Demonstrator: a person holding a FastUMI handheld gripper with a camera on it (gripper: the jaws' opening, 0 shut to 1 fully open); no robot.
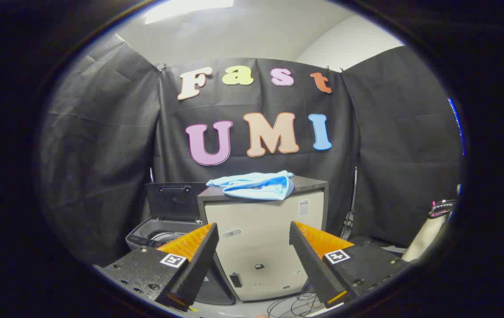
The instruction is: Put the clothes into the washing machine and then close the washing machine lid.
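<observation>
Two fingers of the gripper (252,247) stood wide apart and empty, with the light blue clothes (255,185) lying well beyond them atop a cabinet (261,229), beside the open washing machine (163,229), so reaching forward seemed next.

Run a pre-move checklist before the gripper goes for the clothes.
1. Gripper open, nothing between its fingers: ok.
2. Blue clothes lying on top of the cabinet, well beyond the fingers: ok.
3. Washing machine lid raised: ok.
4. Drum free of other items: cannot tell.
5. Path from cabinet top down to the machine beside it unobstructed: ok.
</observation>
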